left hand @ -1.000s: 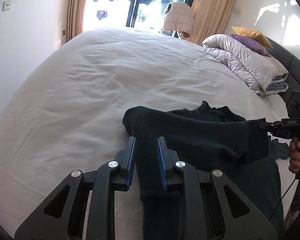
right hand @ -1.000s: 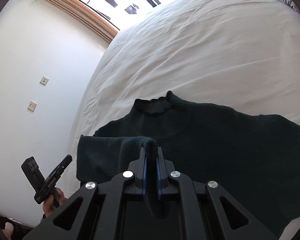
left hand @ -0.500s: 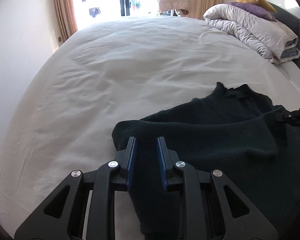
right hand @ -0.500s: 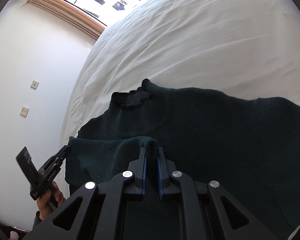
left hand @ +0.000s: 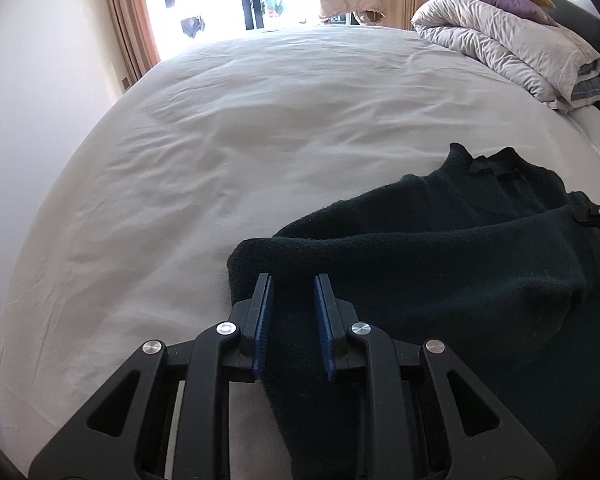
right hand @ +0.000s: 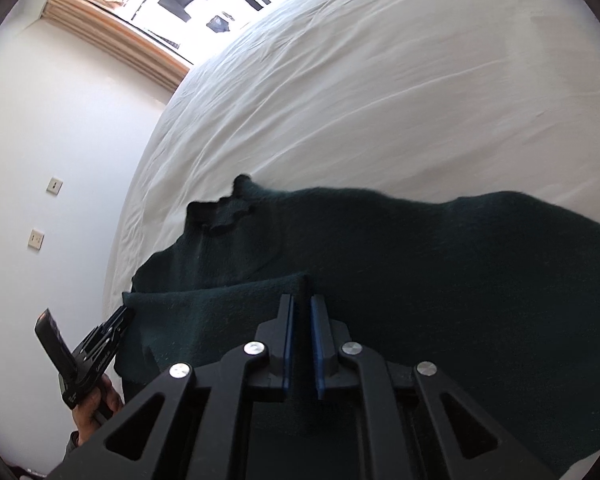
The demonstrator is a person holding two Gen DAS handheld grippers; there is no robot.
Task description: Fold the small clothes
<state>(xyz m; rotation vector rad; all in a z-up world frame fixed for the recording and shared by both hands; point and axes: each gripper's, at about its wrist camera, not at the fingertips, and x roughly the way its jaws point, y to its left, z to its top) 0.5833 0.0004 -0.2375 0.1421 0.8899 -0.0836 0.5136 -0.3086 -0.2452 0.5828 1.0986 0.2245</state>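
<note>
We have the dark knit sweater [right hand: 420,248] lying on the white bed [left hand: 260,128]; it looks soft, limp and fairly light, so hems and folded edges are what to pinch; our left gripper [left hand: 292,300] and right gripper [right hand: 300,312] each pinch its folded edge (fabric between both pads); the rolled duvet [left hand: 512,48] lies well apart, obstructing nothing.

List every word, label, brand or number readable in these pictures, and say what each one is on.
No text can be read for certain.
Pale lettering on the side of the left gripper, seen from the right wrist camera: too small and blurred.
The dark sweater, the bed sheet and the wall sockets: no print shows.
</note>
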